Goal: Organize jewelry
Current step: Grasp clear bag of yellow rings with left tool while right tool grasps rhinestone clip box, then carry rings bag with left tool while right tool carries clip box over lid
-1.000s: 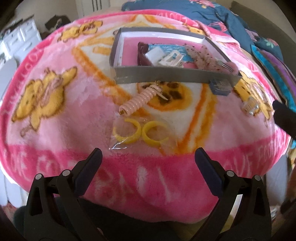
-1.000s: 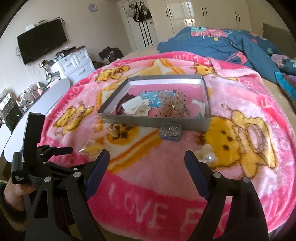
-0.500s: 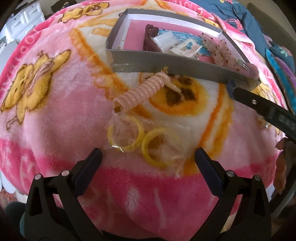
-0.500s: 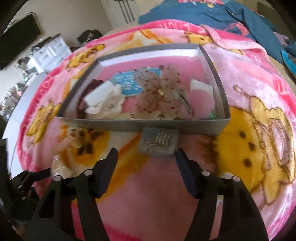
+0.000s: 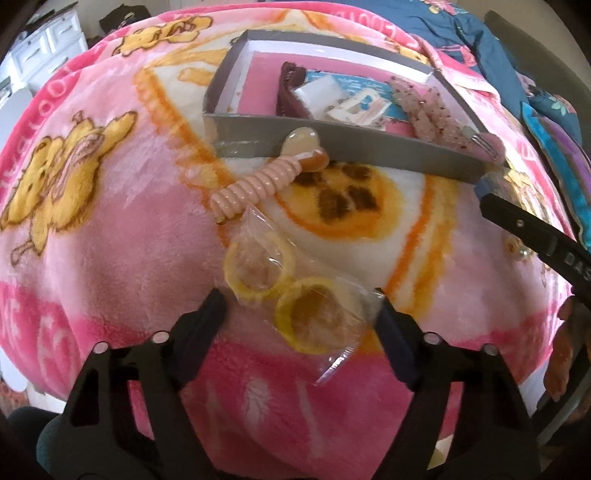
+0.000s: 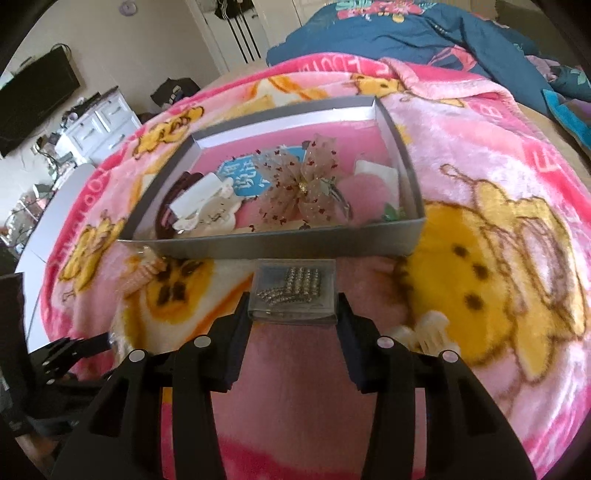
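Note:
A grey tray (image 5: 332, 147) (image 6: 280, 246) lies on the pink blanket and holds a sheer bow (image 6: 301, 186), a white clip (image 6: 199, 201) and a dark hair tie (image 5: 290, 92). My left gripper (image 5: 299, 310) is open, its jaws on either side of a clear bag with two yellow rings (image 5: 295, 291). A pink spiral hair tie (image 5: 258, 186) lies just beyond the bag. My right gripper (image 6: 293, 314) is open, its jaws flanking a small clear box of rhinestone pieces (image 6: 293, 290) without visibly pressing it. The box sits against the tray's front wall.
A cream flower clip (image 6: 430, 330) lies right of the right gripper. The right gripper's arm (image 5: 535, 236) crosses the right edge of the left wrist view. A blue quilt (image 6: 424, 33) lies behind the blanket. White drawers (image 6: 99, 125) and a TV stand far left.
Both grippers moved forward and down. The left one now straddles the bag of yellow rings. The right one closed in around the clear box, its jaws narrower than before.

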The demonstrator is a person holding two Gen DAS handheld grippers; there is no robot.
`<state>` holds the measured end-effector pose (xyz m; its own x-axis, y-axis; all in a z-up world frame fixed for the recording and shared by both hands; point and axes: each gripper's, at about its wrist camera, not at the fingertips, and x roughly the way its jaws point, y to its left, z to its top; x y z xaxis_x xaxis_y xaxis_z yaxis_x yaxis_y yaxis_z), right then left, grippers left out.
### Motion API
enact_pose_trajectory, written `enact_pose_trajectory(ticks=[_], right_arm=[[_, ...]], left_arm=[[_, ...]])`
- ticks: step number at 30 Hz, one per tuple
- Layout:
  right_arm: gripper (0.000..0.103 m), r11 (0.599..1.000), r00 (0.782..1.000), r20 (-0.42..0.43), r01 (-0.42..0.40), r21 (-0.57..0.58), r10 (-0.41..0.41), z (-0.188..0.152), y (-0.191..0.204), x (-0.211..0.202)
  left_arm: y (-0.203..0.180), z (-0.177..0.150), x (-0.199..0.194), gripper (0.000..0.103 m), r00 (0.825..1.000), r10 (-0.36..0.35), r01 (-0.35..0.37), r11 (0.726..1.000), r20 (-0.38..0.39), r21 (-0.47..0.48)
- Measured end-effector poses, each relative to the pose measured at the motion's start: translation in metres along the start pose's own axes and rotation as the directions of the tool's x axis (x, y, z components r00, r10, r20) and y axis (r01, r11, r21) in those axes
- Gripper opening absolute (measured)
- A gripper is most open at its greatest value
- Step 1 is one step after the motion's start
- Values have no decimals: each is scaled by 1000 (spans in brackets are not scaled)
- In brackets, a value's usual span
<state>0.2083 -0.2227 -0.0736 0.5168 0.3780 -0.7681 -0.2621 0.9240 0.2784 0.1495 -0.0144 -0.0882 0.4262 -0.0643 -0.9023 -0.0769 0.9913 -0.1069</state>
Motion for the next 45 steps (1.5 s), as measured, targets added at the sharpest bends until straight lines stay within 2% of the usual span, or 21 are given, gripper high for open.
enact_pose_trajectory(ticks=[1,3,10,22,33,45], right_arm=[[43,1000,1000,9,-3,0,3,-2,0,-6],[43,1000,999,33,-16,3,15,-5,-1,-20],[43,999,995,86,-43,16,41,-14,-4,-54],[43,998,984,170,-57,15,54,-26,-10,-104],[43,998,971,239,-21,58,6,-30,-37,-139],[43,998,955,297,-4,65,-15,-16,-44,-159]], left_arm=[[-1,-1,-1,55,1000,-4,4,1000,1,5],[-3,-4,-5,45,1000,-26,25,1000,0,18],[-9,-8,-9,43,999,-50,50,998,2,33],[-38,-26,-46,42,992,-105,96,988,64,122],[-69,-4,-77,42,980,-137,107,974,143,200],[-88,36,-91,42,968,-158,107,964,197,245]])
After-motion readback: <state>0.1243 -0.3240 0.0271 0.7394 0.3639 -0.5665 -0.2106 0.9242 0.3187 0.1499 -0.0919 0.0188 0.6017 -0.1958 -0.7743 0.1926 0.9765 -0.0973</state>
